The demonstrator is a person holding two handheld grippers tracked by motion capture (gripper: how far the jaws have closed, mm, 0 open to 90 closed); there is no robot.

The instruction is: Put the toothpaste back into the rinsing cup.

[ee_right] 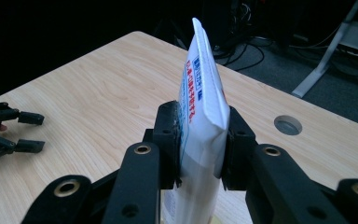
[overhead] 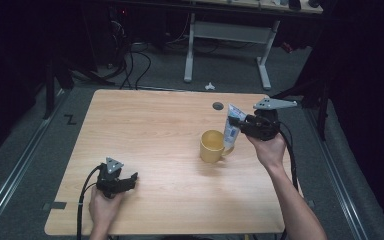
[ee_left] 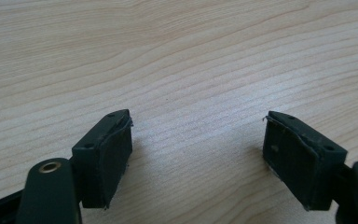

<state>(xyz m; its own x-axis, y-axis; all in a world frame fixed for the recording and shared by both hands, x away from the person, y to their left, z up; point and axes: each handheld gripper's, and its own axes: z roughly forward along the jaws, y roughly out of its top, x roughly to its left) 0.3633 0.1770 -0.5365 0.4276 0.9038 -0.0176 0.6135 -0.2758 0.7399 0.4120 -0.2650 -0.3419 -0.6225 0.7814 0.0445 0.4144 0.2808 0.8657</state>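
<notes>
Right gripper (overhead: 236, 122) fingers clamped on white tube (overhead: 231, 131) held upright over yellow mug (overhead: 212, 146) at right, left gripper (overhead: 130, 179) wide open, empty near-left on surface (overhead: 150, 130); risk: tube cap clipping rim, tipping mug.

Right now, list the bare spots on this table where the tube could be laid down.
The widest bare patch of the table runs from its far-left corner to the yellow mug. Another lies along the near edge, between the left gripper and the right forearm. It is crowded near the mug, where the right gripper holds the tube.
</notes>
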